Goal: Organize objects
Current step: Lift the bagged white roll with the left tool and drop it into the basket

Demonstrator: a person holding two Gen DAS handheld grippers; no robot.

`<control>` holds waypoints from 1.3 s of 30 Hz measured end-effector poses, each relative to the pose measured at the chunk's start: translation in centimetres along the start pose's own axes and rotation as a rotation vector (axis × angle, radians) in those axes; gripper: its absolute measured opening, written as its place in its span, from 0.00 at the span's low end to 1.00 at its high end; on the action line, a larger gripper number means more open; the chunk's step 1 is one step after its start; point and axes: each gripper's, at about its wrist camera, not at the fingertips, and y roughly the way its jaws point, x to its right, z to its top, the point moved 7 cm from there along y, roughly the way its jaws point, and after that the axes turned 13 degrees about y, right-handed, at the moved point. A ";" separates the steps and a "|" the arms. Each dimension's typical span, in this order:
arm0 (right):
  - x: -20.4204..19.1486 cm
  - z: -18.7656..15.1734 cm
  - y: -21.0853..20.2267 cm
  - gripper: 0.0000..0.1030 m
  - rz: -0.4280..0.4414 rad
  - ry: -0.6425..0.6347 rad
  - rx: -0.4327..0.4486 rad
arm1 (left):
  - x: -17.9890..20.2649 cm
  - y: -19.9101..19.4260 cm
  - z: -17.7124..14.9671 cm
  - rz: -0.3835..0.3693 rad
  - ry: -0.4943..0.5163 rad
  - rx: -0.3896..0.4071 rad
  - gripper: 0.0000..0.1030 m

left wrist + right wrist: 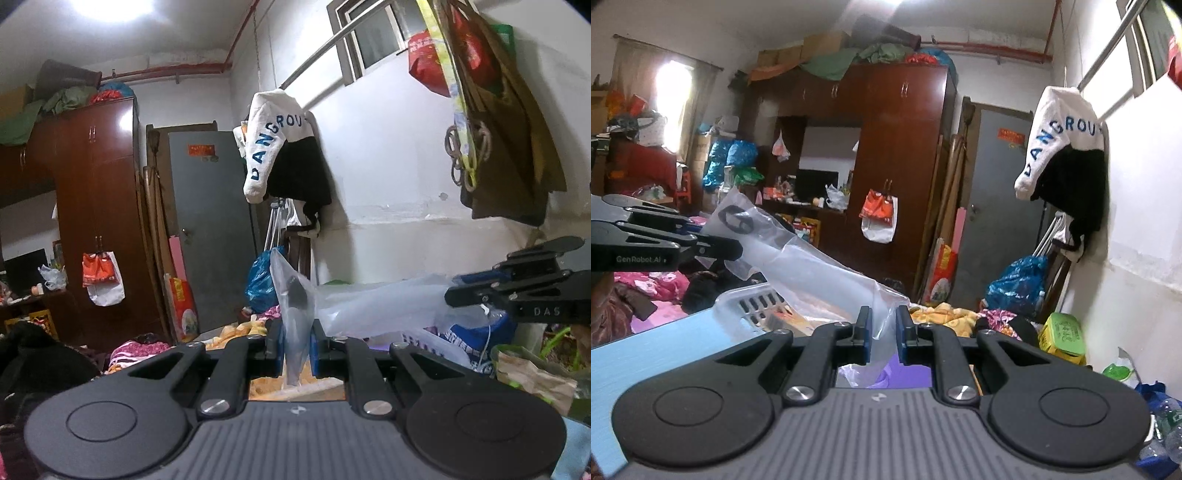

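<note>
walls: white, red pipe (166,70) ran near the ceiling
wardrobe: dark red-brown wardrobe (901,155), bundles piled on top
door: grey door (210,229), shut, red notice on it
window: curtained window (670,107), bright
light: ceiling lamp (110,7) was on

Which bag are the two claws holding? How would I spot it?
Look at the tall brown wardrobe, then down to the white slotted basket. Stretched above it between the left claw and right claw is the clear plastic bag: see-through, unlike the blue bags nearby.
</note>
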 end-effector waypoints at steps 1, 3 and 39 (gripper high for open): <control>0.0 -0.2 0.5 0.15 -0.004 0.002 0.000 | -0.2 0.8 -0.2 -0.002 -0.006 -0.003 0.16; 0.0 -0.7 1.4 0.15 -0.009 0.001 -0.011 | -0.4 1.6 -0.8 -0.012 -0.012 -0.008 0.16; 3.2 -1.5 4.3 0.94 -0.050 0.077 -0.050 | -0.9 6.0 -4.3 0.034 -0.042 -0.079 0.87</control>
